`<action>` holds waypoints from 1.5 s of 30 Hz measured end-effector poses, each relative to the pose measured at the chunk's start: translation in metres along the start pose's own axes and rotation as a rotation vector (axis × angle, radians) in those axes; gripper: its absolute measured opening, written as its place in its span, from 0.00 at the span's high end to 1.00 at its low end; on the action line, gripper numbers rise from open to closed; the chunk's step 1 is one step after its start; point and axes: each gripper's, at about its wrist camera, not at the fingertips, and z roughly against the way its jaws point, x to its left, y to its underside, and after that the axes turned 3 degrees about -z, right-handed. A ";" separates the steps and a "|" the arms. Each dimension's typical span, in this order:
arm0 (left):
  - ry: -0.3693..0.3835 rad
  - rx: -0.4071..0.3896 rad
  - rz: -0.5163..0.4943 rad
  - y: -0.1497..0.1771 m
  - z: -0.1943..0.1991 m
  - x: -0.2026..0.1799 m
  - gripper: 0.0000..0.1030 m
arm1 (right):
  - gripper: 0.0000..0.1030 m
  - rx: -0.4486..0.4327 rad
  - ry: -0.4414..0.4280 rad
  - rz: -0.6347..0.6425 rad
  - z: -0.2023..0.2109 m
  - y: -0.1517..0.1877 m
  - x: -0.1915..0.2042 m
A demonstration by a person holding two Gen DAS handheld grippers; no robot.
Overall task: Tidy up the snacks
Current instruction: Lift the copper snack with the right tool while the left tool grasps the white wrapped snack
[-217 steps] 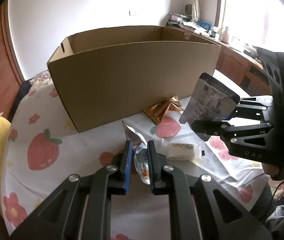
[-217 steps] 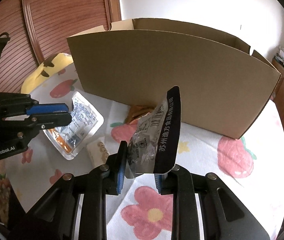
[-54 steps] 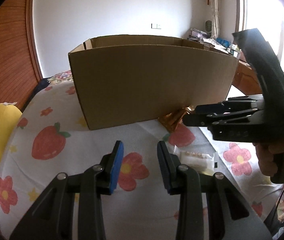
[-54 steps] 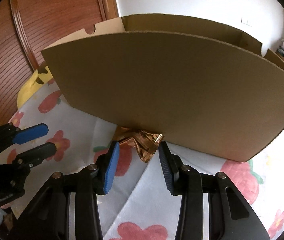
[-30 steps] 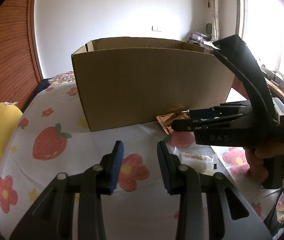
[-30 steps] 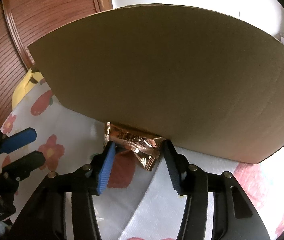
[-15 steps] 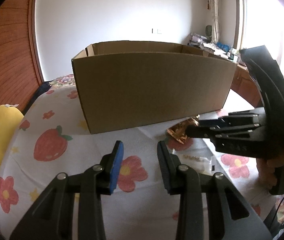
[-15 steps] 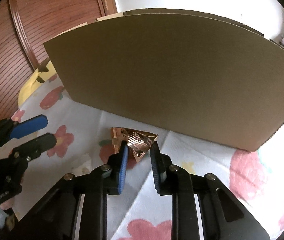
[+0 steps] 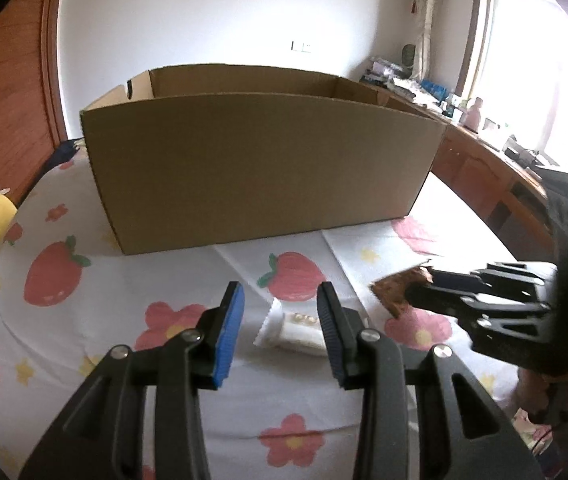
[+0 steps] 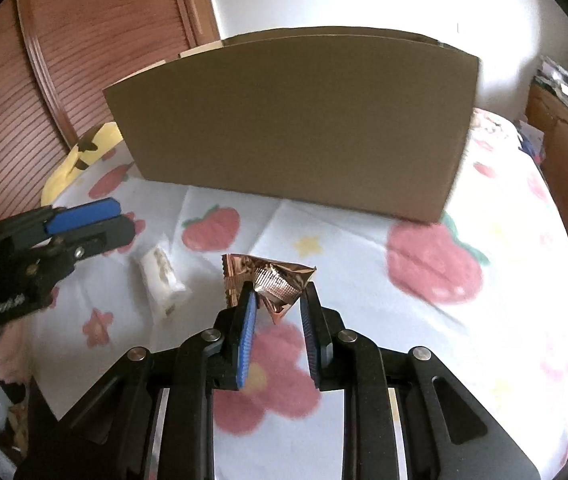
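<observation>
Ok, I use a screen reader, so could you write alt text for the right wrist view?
The right gripper pinches a crumpled copper foil snack packet above a strawberry-print tablecloth. A large cardboard box stands behind; at left, the left gripper hovers near a small white snack packet.

The cardboard box point(image 9: 259, 172) is plain brown paperboard, matt and smooth, with raw cut edges. At the right tool point(image 10: 275, 300), the copper wrapper point(image 10: 271, 280) is glossy crinkled foil, its ends crimped. At about 9 o'clock from it, the white packet point(image 10: 161, 280) looks like clear, slightly shiny plastic film, though blur makes this uncertain. The printed cover point(image 9: 63, 280) is matt cloth with soft creases. Both tools are matt black plastic with bright metal screws; the left tool point(image 9: 279, 316) shows ribbed blue pads point(image 9: 229, 332). The wooden panels point(image 10: 95, 40) are ribbed and semi-gloss.
</observation>
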 end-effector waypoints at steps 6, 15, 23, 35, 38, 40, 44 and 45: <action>-0.037 0.053 0.007 -0.004 -0.015 -0.010 0.63 | 0.80 -0.019 0.034 0.004 0.012 0.011 -0.006; -0.090 0.115 -0.020 0.001 -0.030 -0.017 0.60 | 0.80 -0.048 0.065 0.044 0.014 0.015 -0.004; -0.079 0.137 -0.014 0.005 -0.025 -0.020 0.59 | 0.80 -0.059 0.075 0.049 0.013 0.017 -0.003; -0.037 0.155 0.040 0.018 -0.008 -0.020 0.59 | 0.80 -0.066 0.084 0.052 0.013 0.018 -0.002; -0.035 0.153 0.053 0.021 -0.002 -0.021 0.59 | 0.80 -0.067 0.084 0.051 0.013 0.019 -0.002; -0.039 0.140 0.060 0.023 0.005 -0.020 0.59 | 0.80 -0.067 0.084 0.050 0.013 0.019 -0.002; -0.040 0.119 0.085 0.032 0.021 -0.015 0.59 | 0.80 -0.070 0.085 0.051 0.013 0.019 -0.002; -0.036 0.124 0.091 0.035 0.023 -0.015 0.59 | 0.80 -0.070 0.086 0.052 0.013 0.019 -0.002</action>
